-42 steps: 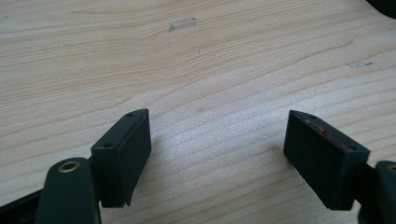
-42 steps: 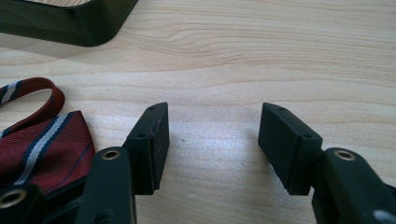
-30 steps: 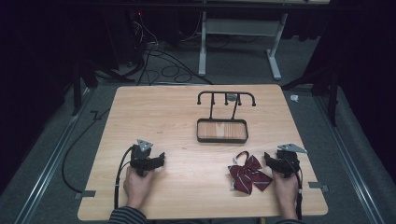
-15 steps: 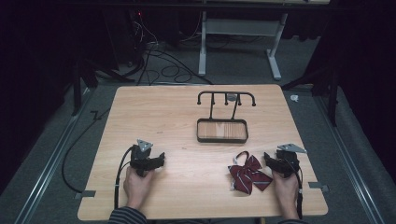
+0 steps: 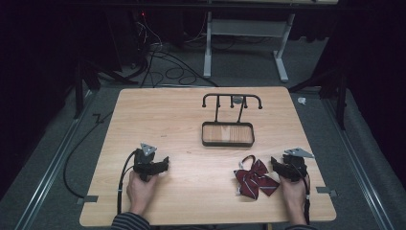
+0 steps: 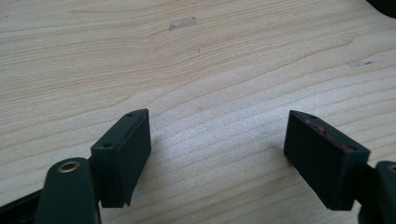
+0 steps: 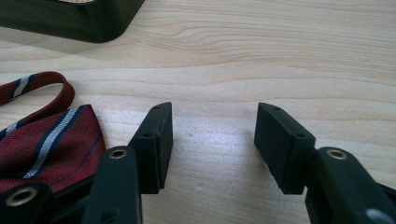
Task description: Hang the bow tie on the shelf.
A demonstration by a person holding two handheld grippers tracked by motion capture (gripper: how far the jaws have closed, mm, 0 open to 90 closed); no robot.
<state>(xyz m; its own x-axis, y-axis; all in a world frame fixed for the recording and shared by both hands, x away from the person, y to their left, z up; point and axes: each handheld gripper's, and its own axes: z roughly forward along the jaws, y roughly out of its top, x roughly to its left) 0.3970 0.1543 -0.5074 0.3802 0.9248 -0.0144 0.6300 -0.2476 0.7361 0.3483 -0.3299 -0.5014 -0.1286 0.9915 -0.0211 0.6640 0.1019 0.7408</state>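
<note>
Right gripper (image 7: 212, 140) jaws just closing slightly, nothing between; left gripper (image 6: 217, 154) jaws released. Bow tie (image 5: 253, 177) at right gripper's 9 o'clock on table (image 5: 167, 115); risk: jaws snag only strap loop, tie dangles.

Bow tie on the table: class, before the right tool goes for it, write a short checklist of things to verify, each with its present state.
1. Bow tie lies flat on the table, nothing on top of it: ok.
2. Right tool has nothing between its pads; its jaws have just been closing a little but remain apart: ok.
3. Right tool lined up on the bow tie: not ok; in the right gripper view the fabric lies to the left, outside the jaws.
4. Left tool open, over bare wood: ok.
5. Black rack with tray stands apart from the bow tie: ok.
6. Neck strap loop free of snags: cannot tell.
</note>
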